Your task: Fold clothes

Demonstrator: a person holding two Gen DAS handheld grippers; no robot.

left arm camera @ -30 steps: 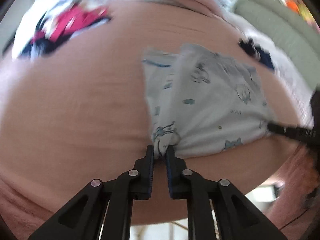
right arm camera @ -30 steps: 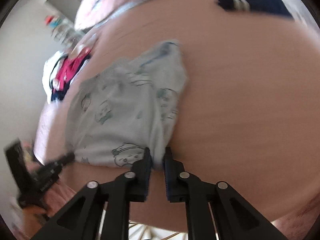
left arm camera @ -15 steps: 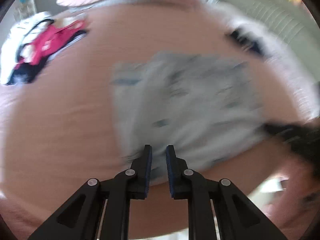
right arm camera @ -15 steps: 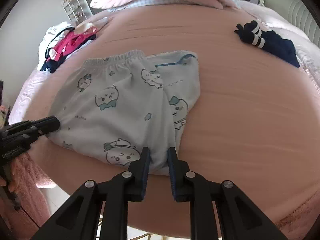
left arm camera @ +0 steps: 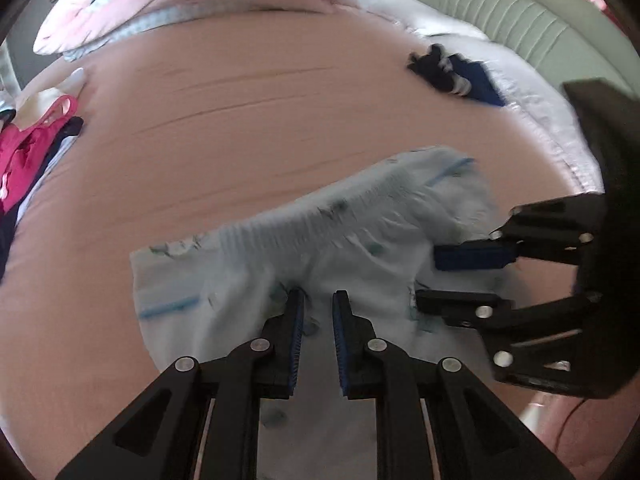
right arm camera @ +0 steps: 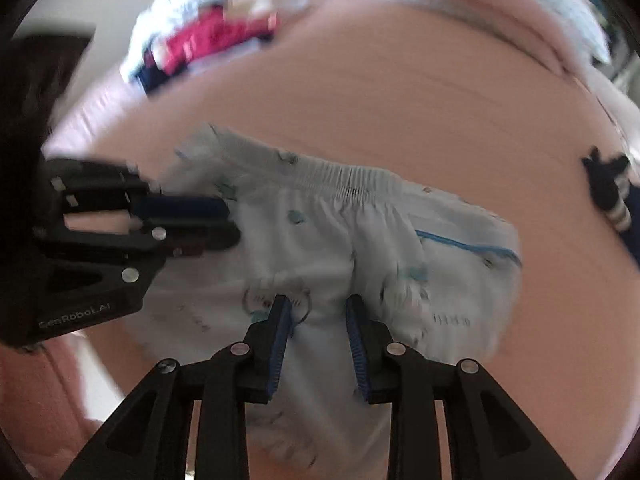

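Note:
Light blue pants (left arm camera: 360, 216) with small cartoon prints lie folded on a pink bed sheet (left arm camera: 240, 120), elastic waistband on the far side. My left gripper (left arm camera: 318, 296) is over their near left part, jaws nearly together, with fabric bunched between the pads. In the right wrist view it (right arm camera: 232, 222) comes in from the left at the pants' (right arm camera: 360, 232) edge. My right gripper (right arm camera: 318, 300) hovers over the middle of the pants. Its jaws are opening and the pads press on nothing. It also shows sideways in the left wrist view as the right gripper (left arm camera: 428, 278).
A pile of red, white and navy clothes (right arm camera: 200, 40) lies at the bed's far left. A navy garment with striped cuffs (left arm camera: 452, 74) lies to the right. A pink pillow (left arm camera: 160, 4) and a green padded headboard (left arm camera: 500, 12) bound the far side. The bed's near edge is just below the grippers.
Both grippers moved forward from the pants' near edge to above the cloth, near the waistband, and rolled toward each other. The right jaws let go and spread wider.

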